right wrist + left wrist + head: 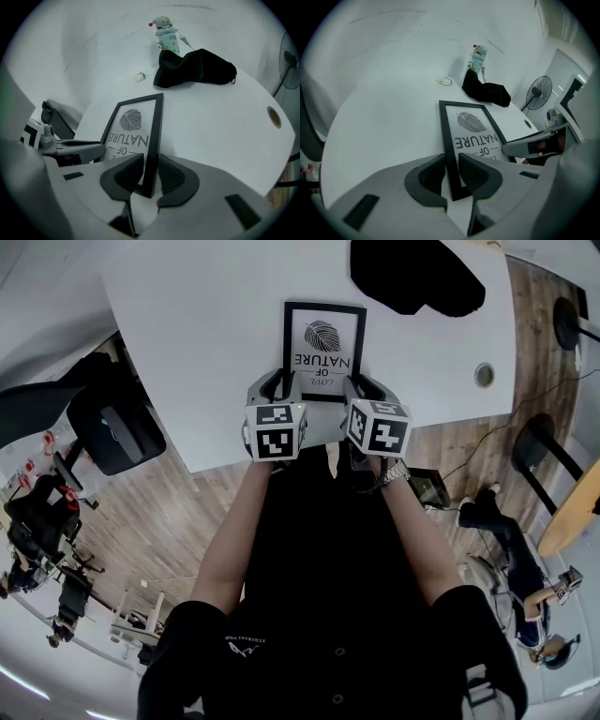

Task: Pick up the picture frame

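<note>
White tabletop fills the scene, and on this table (206,352) the picture frame (324,351) lies flat, a black-bordered print of a leaf over the words "LOVE OF NATURE". Its long axis runs straight away from the person and its near short edge sits close to the table's front edge. Both hands are equally near, one at each near corner. The left gripper (451,159) points steeply down with the frame's left side rail standing between its jaws, and the dark pads lie against the rail's outer and inner faces with no gap that I can see. The right gripper (150,159) mirrors it on the right side rail, its pads likewise closed on that thin black edge. So the frame stretches forward from the fingers and all of its length lies beyond the two grips. I judge that a lift will need both hands to rise together and level, or the far end will droop or the rails will twist out of the pads. A black cloth (417,277) and a small plush toy (166,35) rest well beyond the frame's far edge.
</note>
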`<control>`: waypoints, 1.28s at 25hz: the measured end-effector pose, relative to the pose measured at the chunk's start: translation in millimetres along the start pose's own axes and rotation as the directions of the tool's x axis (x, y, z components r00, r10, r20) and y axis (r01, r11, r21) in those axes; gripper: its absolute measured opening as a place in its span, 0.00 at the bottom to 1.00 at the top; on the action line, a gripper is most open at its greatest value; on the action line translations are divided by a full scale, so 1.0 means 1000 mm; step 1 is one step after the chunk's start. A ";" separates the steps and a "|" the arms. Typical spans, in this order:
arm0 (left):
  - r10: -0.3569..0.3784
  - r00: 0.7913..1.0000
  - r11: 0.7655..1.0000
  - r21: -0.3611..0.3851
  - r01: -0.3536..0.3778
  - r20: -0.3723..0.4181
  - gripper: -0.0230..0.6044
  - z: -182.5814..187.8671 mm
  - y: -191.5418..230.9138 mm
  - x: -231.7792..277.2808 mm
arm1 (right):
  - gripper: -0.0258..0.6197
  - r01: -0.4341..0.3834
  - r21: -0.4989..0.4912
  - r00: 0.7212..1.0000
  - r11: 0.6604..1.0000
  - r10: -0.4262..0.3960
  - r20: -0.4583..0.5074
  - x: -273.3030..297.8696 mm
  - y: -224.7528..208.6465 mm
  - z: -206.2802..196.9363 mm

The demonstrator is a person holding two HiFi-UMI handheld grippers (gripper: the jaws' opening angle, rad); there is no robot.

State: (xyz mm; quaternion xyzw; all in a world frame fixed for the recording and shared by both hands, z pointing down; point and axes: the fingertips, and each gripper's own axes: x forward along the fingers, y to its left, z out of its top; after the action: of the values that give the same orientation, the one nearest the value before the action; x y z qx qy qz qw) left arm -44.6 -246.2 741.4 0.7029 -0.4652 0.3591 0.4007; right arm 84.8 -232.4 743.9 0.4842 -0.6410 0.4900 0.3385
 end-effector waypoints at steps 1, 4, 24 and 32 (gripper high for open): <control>0.005 1.000 1.000 -0.004 -0.005 -0.001 0.18 0.000 0.000 0.000 | 0.18 0.003 0.001 1.000 1.000 -0.003 -0.002 0.000 0.000 0.000; 0.020 1.000 1.000 -0.016 -0.020 -0.003 0.17 0.000 0.001 -0.001 | 0.15 0.007 0.019 1.000 1.000 -0.007 -0.009 -0.001 -0.003 0.001; 0.092 0.990 0.986 -0.148 -0.075 0.111 0.15 -0.016 0.003 -0.044 | 0.14 0.005 -0.157 0.998 0.988 0.004 0.057 -0.024 0.022 0.004; 0.128 0.977 0.979 -0.176 -0.098 0.168 0.15 -0.029 0.013 -0.071 | 0.14 -0.008 -0.221 0.996 0.975 0.028 0.085 -0.036 0.047 -0.004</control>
State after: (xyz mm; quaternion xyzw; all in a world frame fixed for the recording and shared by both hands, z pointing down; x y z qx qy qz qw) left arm -82.7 -197.3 694.1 0.6685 -0.5672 0.2766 0.3935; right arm 51.1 -215.3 698.3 0.4588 -0.7100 0.3971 0.3574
